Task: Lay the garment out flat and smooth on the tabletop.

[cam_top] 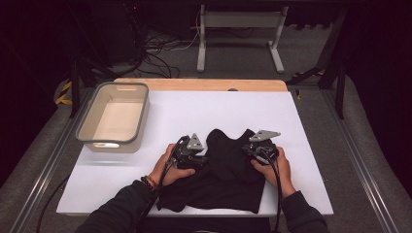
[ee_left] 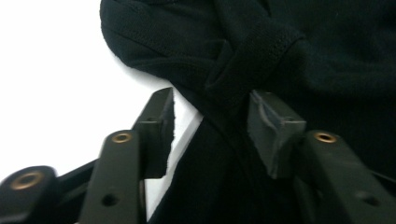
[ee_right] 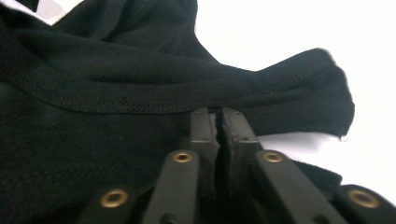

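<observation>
A black garment [cam_top: 228, 170] lies bunched on the white table [cam_top: 301, 126] near its front edge, between the two hands, with a grey bin [cam_top: 114, 116] standing well apart at the far left. The right gripper [cam_top: 256, 149] has its fingers [ee_right: 205, 130] pressed together on a pinch of the cloth just under a stitched hem [ee_right: 140, 105] — a thin fold, by the look of it, with little fabric inside the grip. The left gripper [cam_top: 198, 156] has its fingers [ee_left: 161, 126] apart, one on each side of a thick rolled fold [ee_left: 252, 60]; the pads do not press on it, and one finger sits over bare table rather than cloth. The work looks like spreading or folding the garment, and the risk lies in the uneven hold. If the right hand pulls now, its shallow pinch may slip off the hem, or the whole piece may drag across the table because the left side is not yet gripped. If the left fingers close where they stand, they may catch several layers of the roll at once — then any lift would raise a twisted bundle rather than one clean edge. A long pull toward the front edge could also carry the hanging part off the table.
</observation>
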`<action>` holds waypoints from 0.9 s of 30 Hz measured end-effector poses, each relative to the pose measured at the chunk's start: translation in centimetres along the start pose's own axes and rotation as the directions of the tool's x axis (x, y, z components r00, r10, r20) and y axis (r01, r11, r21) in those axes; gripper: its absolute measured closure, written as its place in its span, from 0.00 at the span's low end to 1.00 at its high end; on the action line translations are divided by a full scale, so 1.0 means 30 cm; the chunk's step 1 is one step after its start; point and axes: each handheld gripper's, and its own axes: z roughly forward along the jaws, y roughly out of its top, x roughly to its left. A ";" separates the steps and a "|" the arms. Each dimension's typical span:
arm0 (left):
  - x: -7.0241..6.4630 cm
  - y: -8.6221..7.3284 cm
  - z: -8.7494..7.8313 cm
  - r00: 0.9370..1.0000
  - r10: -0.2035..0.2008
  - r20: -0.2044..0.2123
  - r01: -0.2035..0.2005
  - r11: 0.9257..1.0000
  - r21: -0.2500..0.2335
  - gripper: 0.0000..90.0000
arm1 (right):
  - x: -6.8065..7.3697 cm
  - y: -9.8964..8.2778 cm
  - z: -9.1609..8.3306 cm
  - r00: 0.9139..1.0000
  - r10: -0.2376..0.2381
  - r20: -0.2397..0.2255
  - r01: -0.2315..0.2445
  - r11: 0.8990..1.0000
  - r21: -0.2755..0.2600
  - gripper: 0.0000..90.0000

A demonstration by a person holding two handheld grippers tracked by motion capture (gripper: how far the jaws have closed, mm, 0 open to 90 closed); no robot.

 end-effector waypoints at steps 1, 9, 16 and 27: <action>0.005 0.000 -0.002 1.000 -0.004 0.000 0.004 1.000 -0.007 0.59 | -0.001 0.001 -0.003 1.000 0.002 0.003 -0.002 1.000 -0.001 0.95; 0.107 0.049 -0.029 0.992 -0.103 -0.077 0.093 0.988 -0.122 0.45 | -0.020 0.011 -0.063 0.996 0.015 0.086 -0.007 0.995 -0.095 0.95; 0.158 0.110 0.066 0.989 -0.139 -0.056 0.134 0.987 -0.085 0.44 | -0.056 0.002 -0.074 0.993 0.052 0.107 -0.039 0.991 -0.125 0.95; 0.163 0.119 0.137 0.993 -0.117 0.006 0.117 0.993 0.016 0.86 | -0.095 0.012 0.012 0.994 0.086 0.061 -0.084 0.996 -0.037 0.56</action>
